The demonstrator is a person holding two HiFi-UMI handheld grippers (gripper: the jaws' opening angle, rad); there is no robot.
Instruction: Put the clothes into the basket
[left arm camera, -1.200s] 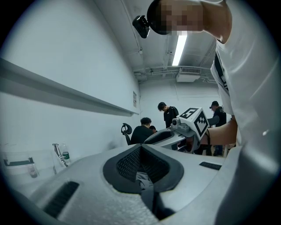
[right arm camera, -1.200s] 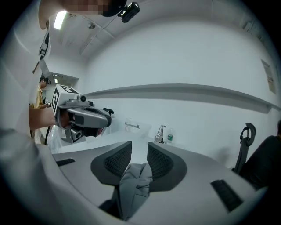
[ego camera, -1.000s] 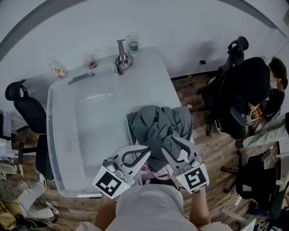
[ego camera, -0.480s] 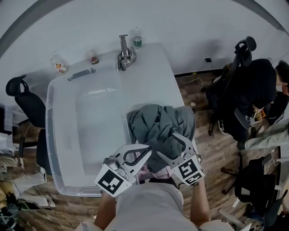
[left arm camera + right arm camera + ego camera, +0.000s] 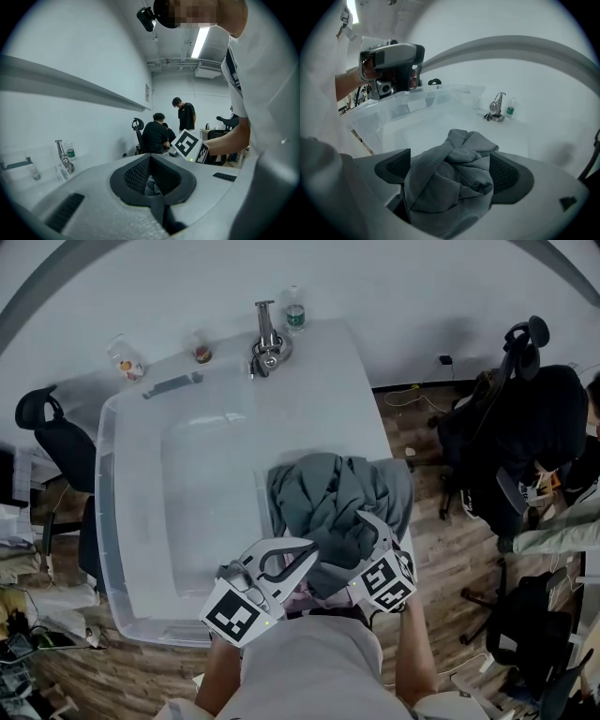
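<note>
Grey clothes beside clear basket, right tongs at clothes

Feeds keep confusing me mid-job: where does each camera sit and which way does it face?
Head view: on the head, steeply down onto basket, clothes, both arms.
Left gripper view: on the left hand-held gripper, facing across the room; torso and right arm show.
Right gripper view: on the right hand-held gripper, tilted down; jaws, just opened wider, straddle clothes; left hand shows.
Shared: all see the faucet.

White shirt, grey hand-held grippers, black-and-white marker cubes
</note>
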